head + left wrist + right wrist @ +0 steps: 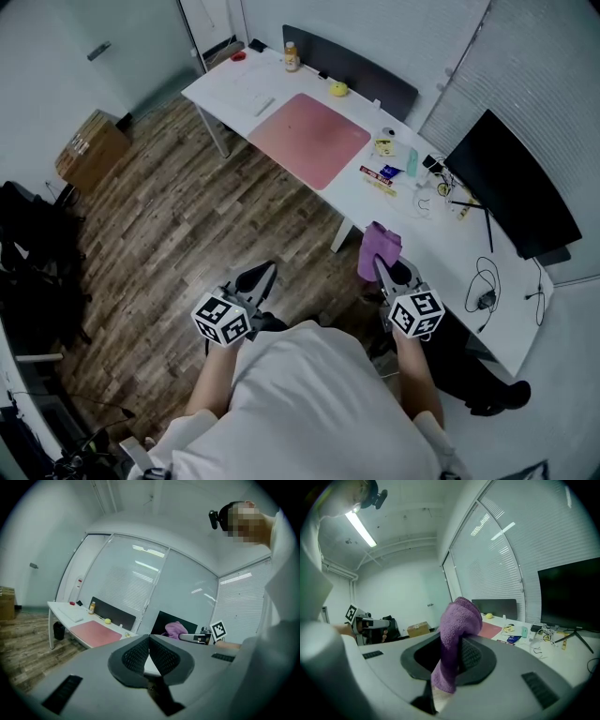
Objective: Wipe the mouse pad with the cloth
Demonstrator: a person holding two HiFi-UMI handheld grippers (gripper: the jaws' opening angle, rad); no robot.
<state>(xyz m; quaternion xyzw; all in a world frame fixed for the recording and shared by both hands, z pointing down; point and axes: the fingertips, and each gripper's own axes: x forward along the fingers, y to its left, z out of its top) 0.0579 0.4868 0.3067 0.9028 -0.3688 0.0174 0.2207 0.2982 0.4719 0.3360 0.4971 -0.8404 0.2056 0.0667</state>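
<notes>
Right gripper (382, 267) pinches purple cloth (379, 246); left gripper (263, 277) is pressed together, empty (pink mouse pad (311, 139) lies well apart).

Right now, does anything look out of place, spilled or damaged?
Nothing stands out. The purple cloth hangs pinched in the right gripper, not yet at the pink mouse pad, which lies flat and bare. The cables beside the monitor look merely untidy.

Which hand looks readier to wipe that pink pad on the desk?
The right. The right gripper has its jaws shut on the purple cloth, while the left gripper has its jaws together with nothing between them. Neither is at the mouse pad yet.
</notes>
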